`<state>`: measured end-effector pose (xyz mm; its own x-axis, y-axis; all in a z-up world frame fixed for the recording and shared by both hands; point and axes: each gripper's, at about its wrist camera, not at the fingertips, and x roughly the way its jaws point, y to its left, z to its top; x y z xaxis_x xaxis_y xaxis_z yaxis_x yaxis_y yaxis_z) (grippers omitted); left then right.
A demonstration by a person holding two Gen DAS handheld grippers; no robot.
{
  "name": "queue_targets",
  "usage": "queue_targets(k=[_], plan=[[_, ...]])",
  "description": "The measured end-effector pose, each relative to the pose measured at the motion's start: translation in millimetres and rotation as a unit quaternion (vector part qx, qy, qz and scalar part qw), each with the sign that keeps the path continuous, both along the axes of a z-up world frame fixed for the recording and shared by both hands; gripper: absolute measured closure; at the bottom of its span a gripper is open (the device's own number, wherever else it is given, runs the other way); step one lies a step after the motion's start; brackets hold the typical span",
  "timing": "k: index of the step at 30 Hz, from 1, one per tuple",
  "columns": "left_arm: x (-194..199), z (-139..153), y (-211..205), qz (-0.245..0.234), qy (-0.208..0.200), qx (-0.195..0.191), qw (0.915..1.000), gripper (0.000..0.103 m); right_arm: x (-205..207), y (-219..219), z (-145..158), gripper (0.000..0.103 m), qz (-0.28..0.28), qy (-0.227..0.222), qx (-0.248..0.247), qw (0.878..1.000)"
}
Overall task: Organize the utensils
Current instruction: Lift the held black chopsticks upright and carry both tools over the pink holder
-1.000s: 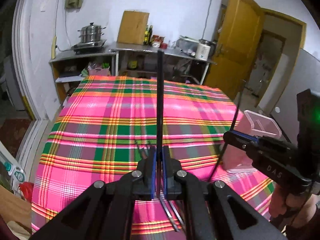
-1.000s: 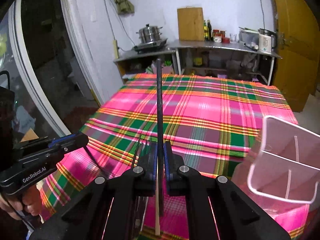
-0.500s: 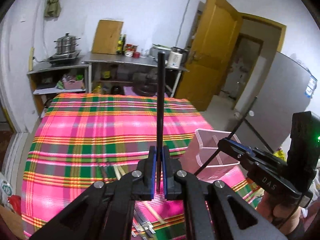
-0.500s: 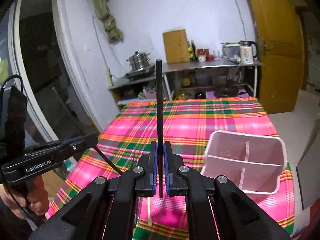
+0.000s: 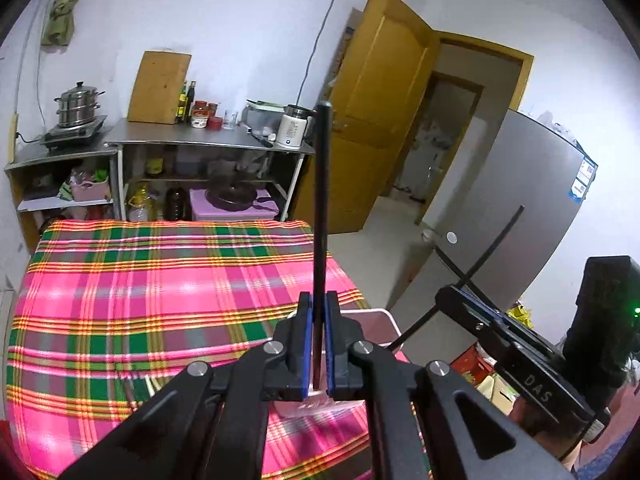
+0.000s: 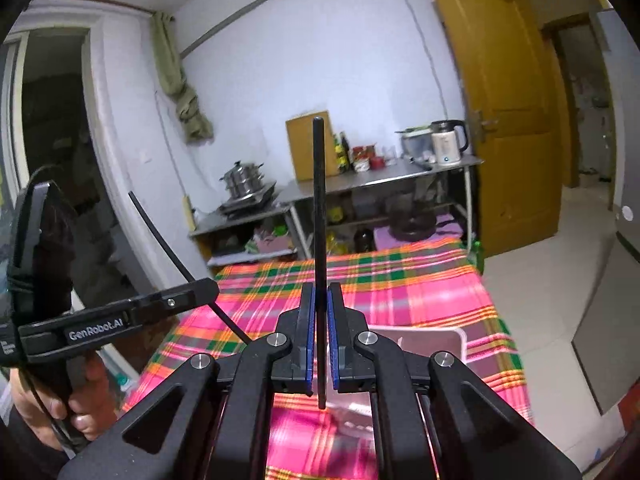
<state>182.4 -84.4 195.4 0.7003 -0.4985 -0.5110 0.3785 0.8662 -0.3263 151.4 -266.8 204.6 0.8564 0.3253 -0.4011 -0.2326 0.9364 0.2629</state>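
My left gripper [image 5: 319, 300] is shut on a black chopstick [image 5: 321, 200] that stands upright between its blue pads. In the same way my right gripper [image 6: 319, 292] is shut on a second black chopstick [image 6: 318, 208]. Each view also shows the other gripper from the side: the right gripper [image 5: 448, 294] with its slanted stick, and the left gripper [image 6: 208, 286] with its own. A pink divided utensil holder [image 5: 380, 314] stands on the plaid tablecloth [image 5: 160, 288] just under both grippers. The fingers mostly hide the holder [image 6: 436, 338].
Beyond the table's far edge is a steel counter [image 5: 200, 140] with a steamer pot [image 5: 78, 106], a cutting board, bottles and a kettle [image 5: 294, 130]. A yellow door [image 5: 384, 128] stands open, and a grey fridge [image 5: 512, 216] is to the right. A hand [image 6: 60, 412] holds the left gripper's handle.
Both grippers have risen with their chopsticks and tipped up. They moved toward the pink holder, which slid from the side to just beneath the fingers.
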Motion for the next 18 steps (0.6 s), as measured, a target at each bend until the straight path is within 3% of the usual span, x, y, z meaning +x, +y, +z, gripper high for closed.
queue_targets(k=[5,18], plan=[[16,-15,-14,-0.005,0.017,-0.003,0.9998,0.097,12,-11,-10,0.097,-0.019,0.003,0.002,1.0],[43,-88,-22,0.0,0.084,0.004,0.9965,0.096,46,-19,-80,0.097,-0.029,0.085,0.001,0.996]])
